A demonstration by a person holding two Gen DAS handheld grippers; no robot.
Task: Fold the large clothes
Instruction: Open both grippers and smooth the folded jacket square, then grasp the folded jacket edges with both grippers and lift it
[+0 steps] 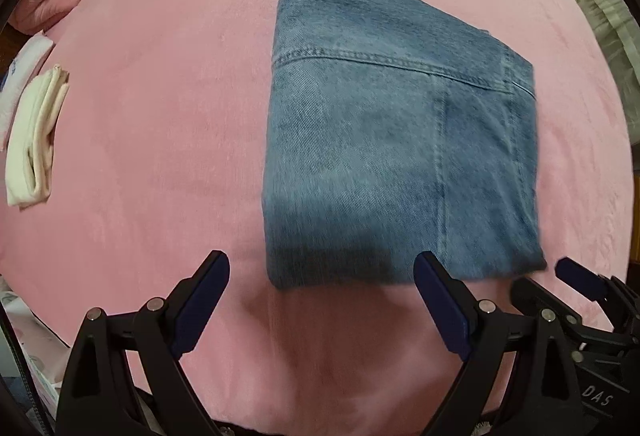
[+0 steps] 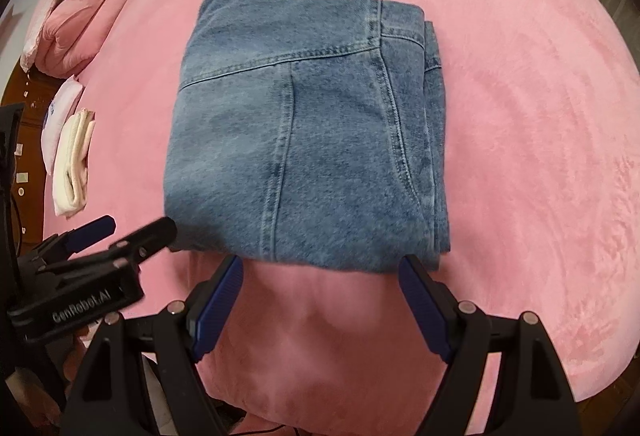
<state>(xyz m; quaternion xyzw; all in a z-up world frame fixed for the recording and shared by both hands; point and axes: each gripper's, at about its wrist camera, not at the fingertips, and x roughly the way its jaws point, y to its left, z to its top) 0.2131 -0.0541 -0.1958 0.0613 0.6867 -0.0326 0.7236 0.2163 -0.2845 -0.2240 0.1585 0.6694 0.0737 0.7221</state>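
Our left gripper (image 1: pixel 322 274) and right gripper (image 2: pixel 320 278) both stand wide and empty, just short of the near edge of the folded blue denim garment (image 2: pixel 308 140). Bare pink plush bed cover (image 2: pixel 540 156) spreads beyond; folded cream cloth (image 2: pixel 74 164) lies far left.

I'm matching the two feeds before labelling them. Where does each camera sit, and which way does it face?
Left wrist: on the left gripper, looking down at the folded jeans on the pink blanket; own open fingers show, right gripper at the right edge.
Right wrist: on the right gripper, steeply down at the jeans' near edge; own open fingers, left gripper at left.
Shared: jeans, blanket, folded cream cloth.
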